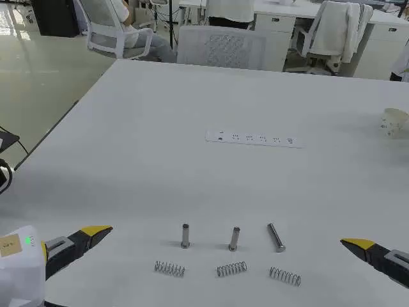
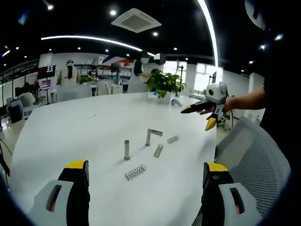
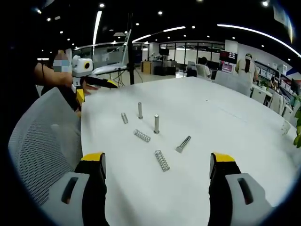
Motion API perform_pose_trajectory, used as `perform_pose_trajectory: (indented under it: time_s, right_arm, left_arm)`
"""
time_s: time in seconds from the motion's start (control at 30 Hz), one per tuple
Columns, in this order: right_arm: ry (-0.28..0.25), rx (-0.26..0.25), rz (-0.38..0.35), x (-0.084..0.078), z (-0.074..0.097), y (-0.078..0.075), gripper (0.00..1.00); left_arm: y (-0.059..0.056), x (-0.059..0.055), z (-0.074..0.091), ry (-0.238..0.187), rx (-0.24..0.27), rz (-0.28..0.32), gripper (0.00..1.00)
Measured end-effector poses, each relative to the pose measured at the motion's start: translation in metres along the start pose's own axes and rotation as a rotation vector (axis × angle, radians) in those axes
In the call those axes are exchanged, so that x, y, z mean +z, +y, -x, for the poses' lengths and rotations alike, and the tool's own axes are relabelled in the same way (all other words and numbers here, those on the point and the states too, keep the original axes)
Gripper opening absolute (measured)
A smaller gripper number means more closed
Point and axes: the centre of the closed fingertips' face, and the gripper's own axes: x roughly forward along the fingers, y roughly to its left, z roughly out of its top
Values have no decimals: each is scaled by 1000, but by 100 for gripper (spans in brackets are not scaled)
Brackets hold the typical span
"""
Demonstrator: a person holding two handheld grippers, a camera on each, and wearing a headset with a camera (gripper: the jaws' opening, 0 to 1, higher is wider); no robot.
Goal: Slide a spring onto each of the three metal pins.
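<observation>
Partly cropped: left claw (image 1: 94,233), right claw (image 1: 358,245)

A white table (image 1: 128,141) spans most of the head view, with a flat power strip (image 1: 254,139) at frame centre and a pale cup (image 1: 394,121) at the right edge. Beyond it, along the top, stand a mesh-backed chair (image 1: 220,46), an office chair (image 1: 112,29) at upper left and a cloth-draped chair (image 1: 335,29) at upper right. The left gripper view shows a leafy plant (image 2: 164,82) at upper centre.
</observation>
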Motion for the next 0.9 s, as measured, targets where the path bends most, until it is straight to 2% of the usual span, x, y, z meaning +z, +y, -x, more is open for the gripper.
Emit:
perform_pose_trajectory:
  time_s: [0.9]
  right_arm:
    - [-2,1,1,1,0,1,90]
  left_arm:
    - [2,0,2,-4,8,-1,98]
